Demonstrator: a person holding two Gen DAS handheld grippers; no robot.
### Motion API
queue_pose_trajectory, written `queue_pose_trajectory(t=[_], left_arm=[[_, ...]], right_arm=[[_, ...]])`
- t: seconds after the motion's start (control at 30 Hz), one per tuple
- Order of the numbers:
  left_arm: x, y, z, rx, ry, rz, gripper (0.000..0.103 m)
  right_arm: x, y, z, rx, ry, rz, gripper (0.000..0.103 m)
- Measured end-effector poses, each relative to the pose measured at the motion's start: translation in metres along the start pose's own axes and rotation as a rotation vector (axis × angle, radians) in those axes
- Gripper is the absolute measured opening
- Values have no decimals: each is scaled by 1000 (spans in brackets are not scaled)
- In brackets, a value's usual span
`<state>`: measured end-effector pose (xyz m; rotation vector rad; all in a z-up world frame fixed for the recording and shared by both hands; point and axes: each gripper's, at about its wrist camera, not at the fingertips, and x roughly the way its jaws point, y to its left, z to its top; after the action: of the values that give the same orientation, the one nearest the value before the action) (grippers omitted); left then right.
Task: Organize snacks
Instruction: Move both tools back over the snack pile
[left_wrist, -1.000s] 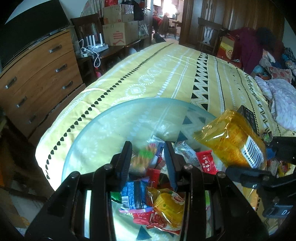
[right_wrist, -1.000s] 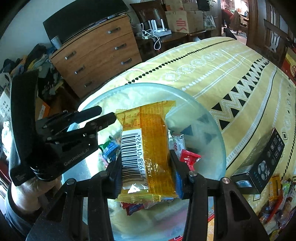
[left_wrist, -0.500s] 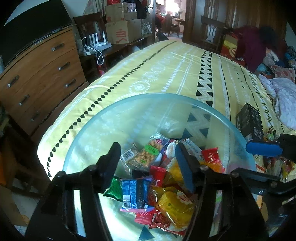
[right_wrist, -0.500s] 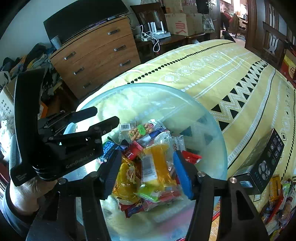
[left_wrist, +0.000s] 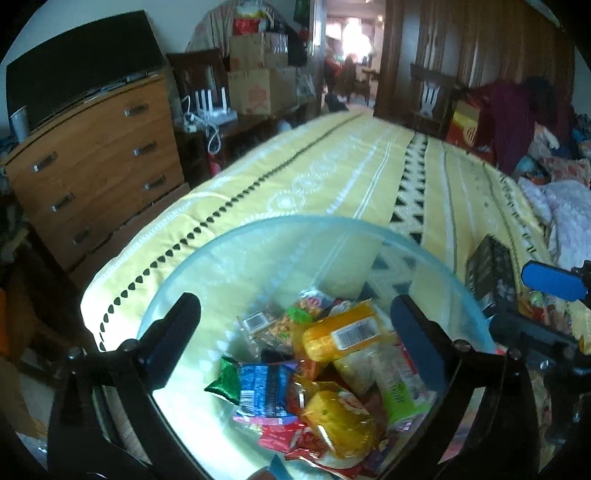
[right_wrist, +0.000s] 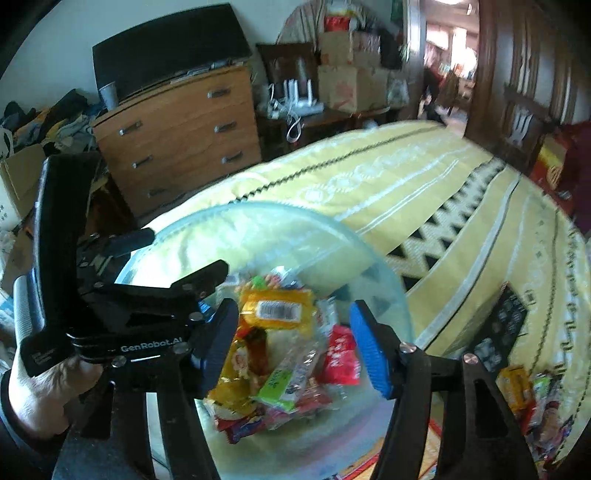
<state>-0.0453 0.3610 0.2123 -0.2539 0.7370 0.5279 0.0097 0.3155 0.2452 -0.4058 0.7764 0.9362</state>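
Left wrist view looks down into the glass bowl (left_wrist: 436, 258), where the snacks (left_wrist: 317, 369) lie heaped: an orange packet (left_wrist: 343, 332) on top with its barcode up, a blue wrapper (left_wrist: 264, 387) and a green one (left_wrist: 227, 380) at the left, red and yellow packs below. The left gripper (left_wrist: 295, 332) hovers over the heap with its fingers wide and holding nothing. In the right wrist view the right gripper (right_wrist: 291, 343) also hangs above the bowl, fingers spread apart and empty, so the orange packet (right_wrist: 275, 310) appears to be released onto the pile rather than gripped. Gathering everything in one bowl seems to be the sorting aim. More loose snacks (right_wrist: 532, 391) lie on the bed at the right, just past a black box (right_wrist: 506, 325), and probably come next. The bowl sits on a bed with a yellow patterned cover (left_wrist: 332, 177). Beyond stand a wooden dresser (left_wrist: 96, 162), stacked cardboard boxes (left_wrist: 255, 85), and a cluttered room.
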Motion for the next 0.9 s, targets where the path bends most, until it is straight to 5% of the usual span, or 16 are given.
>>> queue_pose_trajectory(t=[0.23, 0.3, 0.4, 0.6, 0.9], left_arm=[[-38, -10, -8, -51, -110, -55, 103], [-49, -17, -12, -54, -134, -82, 103], [-59, -35, -14, -30, -151, -115, 103], [-82, -76, -25, 10, -206, -192, 103], [-102, -154, -40, 118, -184, -314, 103]], right_arm=[[-57, -8, -12, 40, -138, -134, 69], [-76, -13, -19, 60, -175, -183, 87], [-106, -22, -34, 82, -232, -279, 92], [-159, -47, -69, 134, -261, -439, 98], [-215, -93, -118, 232, -252, -546, 100]])
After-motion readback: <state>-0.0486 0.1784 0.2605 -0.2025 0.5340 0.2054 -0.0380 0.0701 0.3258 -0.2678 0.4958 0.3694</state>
